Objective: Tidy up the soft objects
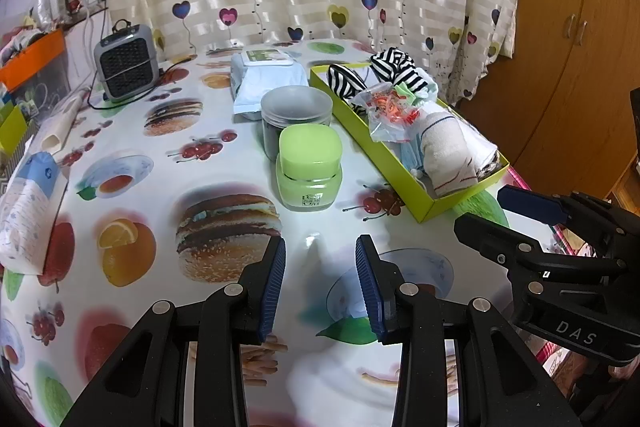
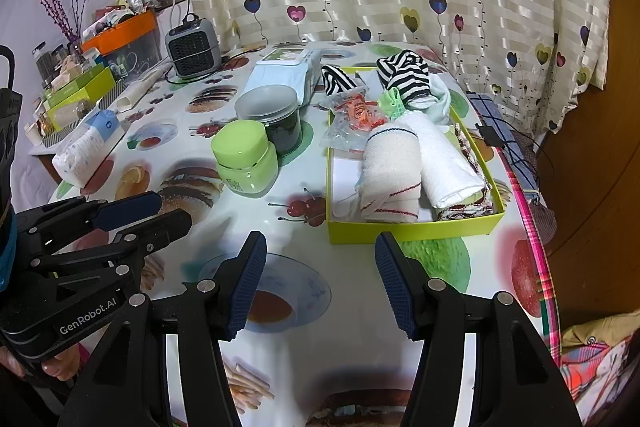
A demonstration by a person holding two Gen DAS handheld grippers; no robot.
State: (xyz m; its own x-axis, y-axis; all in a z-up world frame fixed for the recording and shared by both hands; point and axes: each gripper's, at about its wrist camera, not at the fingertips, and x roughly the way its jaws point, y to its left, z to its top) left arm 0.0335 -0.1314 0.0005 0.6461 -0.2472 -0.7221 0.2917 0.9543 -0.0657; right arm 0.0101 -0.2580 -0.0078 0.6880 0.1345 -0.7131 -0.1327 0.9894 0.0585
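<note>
Blue ribbed pads line both my black tongs. My left gripper (image 1: pixel 321 283) and my right gripper (image 2: pixel 321 283) gape partway, holding nothing, tilted down over the glossy food-printed tablecloth (image 2: pixel 280 347). Ahead, the shallow lime-green cardboard box (image 2: pixel 412 231) holds rolled white towels (image 2: pixel 404 171) and striped black-and-white socks (image 2: pixel 404 73). A squat green plastic jar (image 2: pixel 246 157) stands just left of the box.

Glossy plastic tablecloth (image 2: pixel 360 347), terry-cloth towel (image 2: pixel 448 163), matt cardboard box (image 2: pixel 412 231).
</note>
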